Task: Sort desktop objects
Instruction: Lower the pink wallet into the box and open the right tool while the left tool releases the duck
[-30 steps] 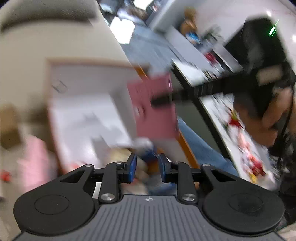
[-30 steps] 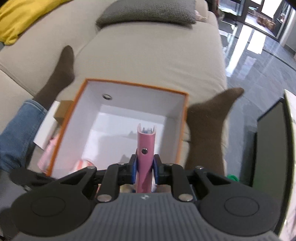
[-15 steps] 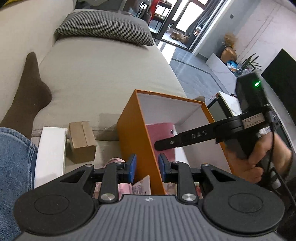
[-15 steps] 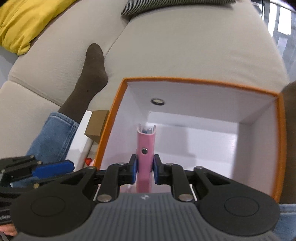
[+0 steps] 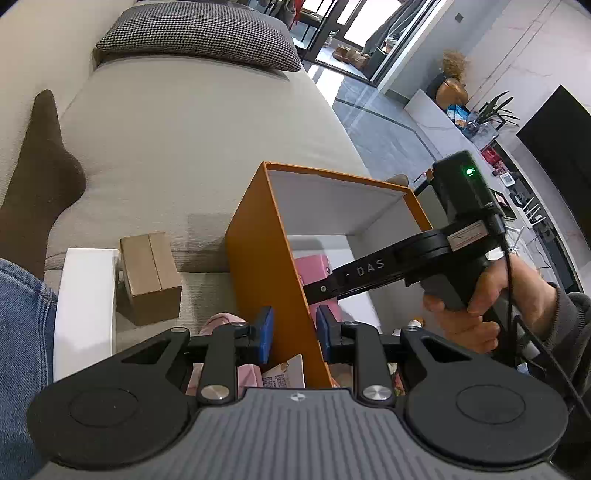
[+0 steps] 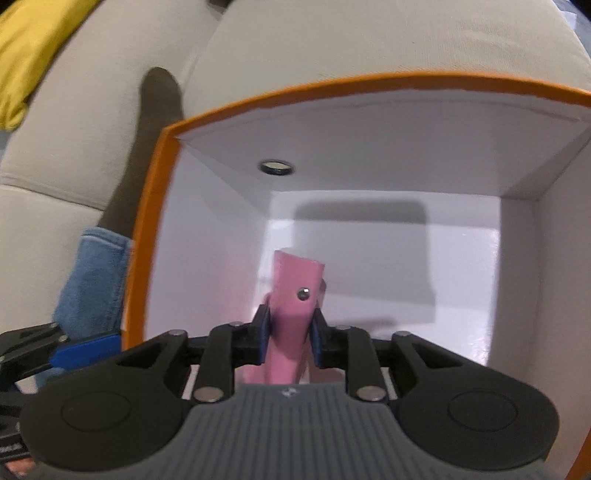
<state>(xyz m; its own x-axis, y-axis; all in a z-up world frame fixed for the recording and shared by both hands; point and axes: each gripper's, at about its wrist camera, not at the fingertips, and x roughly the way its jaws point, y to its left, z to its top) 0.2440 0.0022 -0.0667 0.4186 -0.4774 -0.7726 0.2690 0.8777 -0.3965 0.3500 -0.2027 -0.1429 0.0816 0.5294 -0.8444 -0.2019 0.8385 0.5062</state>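
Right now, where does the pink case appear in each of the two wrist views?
Left wrist view: the pink case shows right of centre, inside the orange box, past its near wall, held by the right claw.
Right wrist view: it stands low at centre, clamped in the right claw.
Shared landmark: the orange box rim.

A home living rm, clearly. Big beige sofa (image 5: 207,140) w/ a houndstooth cushion (image 5: 199,35), a dark TV (image 5: 557,136) opposite. Potted plant (image 5: 495,110) on a low white cabinet, grey tile floor (image 5: 384,133).
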